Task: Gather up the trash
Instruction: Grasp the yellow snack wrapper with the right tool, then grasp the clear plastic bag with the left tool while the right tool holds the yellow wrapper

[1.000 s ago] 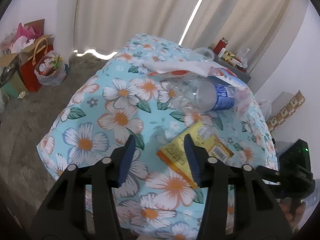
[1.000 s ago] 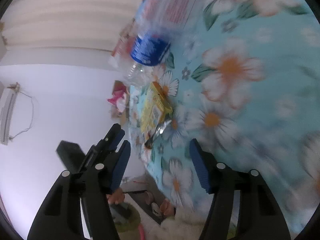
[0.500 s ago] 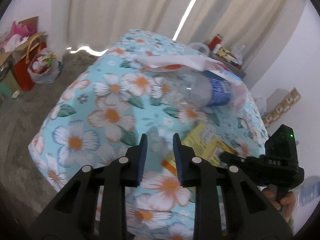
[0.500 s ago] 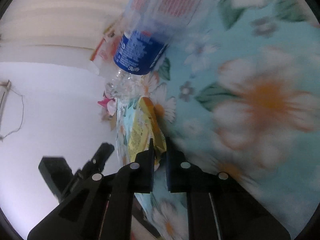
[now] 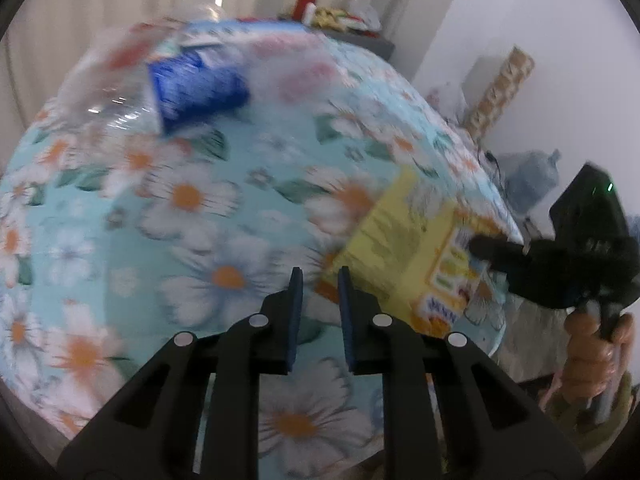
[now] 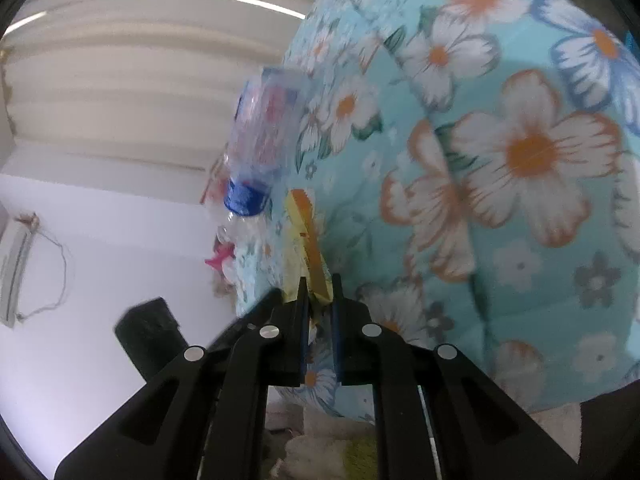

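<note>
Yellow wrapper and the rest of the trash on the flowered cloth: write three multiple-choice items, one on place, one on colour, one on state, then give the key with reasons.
1. Where does the yellow wrapper lie?
A. On the floor
B. At the edge of the flowered cloth
C. Inside a bag

2. What colour is the label on the plastic bottle?
A. Blue
B. Green
C. Black

3. What is the right gripper doing?
A. Wide open above the bottle
B. Shut on the bottle
C. Shut on the yellow wrapper

Key: 1 B, the wrapper rests by the cloth's edge in the left wrist view. 2 A, a blue band wraps the clear bottle. 3 C, the right wrist view shows the wrapper's end pinched between the fingers. The left gripper is nearly closed and holds nothing.
</note>
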`<state>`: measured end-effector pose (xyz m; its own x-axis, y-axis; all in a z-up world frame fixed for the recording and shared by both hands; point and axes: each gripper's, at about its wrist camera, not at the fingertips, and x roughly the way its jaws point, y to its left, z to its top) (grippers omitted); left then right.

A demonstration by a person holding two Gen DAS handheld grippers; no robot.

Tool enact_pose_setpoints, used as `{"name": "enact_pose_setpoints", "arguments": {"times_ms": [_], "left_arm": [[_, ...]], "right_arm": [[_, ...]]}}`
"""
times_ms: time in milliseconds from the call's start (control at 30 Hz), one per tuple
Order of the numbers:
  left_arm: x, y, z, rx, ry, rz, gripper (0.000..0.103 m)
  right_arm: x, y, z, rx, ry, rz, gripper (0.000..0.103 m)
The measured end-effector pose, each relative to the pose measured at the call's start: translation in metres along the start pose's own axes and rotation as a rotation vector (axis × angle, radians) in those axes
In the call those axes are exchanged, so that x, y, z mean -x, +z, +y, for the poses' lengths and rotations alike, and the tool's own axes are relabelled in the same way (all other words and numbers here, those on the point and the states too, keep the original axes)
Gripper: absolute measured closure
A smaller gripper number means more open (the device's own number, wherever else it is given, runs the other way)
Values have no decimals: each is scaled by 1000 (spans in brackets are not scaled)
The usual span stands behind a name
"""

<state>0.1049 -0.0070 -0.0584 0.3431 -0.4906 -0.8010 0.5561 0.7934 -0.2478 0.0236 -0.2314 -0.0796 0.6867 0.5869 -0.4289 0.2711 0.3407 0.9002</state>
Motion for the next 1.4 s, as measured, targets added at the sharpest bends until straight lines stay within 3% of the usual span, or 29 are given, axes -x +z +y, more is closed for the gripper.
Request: {"name": "enact_pose_setpoints", "arguments": {"times_ms": [167, 233, 467, 700, 933, 1100, 1300, 1400], "left_arm": [[-11, -2, -5, -1, 10, 15, 90], [-12, -1, -2, 18, 4, 19, 91], [-11, -2, -2, 23, 15, 17, 92], [-9, -2, 0, 31, -2, 12, 92], [18, 9, 10, 77, -51, -86, 91], [36, 31, 10, 67, -10, -195, 68], [30, 69, 15, 69, 66, -272, 62], [16, 85, 16, 60, 81, -266, 55]], "right_arm": [[4, 0, -4, 2, 26, -14, 84], [-10, -4, 3, 10, -2, -5, 79], [-32, -12, 9, 45, -60, -4, 79], [-39, -10, 4, 29, -67, -14, 97], [-13, -1, -7, 17, -51, -46, 99], [18, 9, -20, 10, -73, -113, 99], [31, 15, -31, -19, -74, -140, 99], [30, 16, -34, -25, -73, -137, 99]]}}
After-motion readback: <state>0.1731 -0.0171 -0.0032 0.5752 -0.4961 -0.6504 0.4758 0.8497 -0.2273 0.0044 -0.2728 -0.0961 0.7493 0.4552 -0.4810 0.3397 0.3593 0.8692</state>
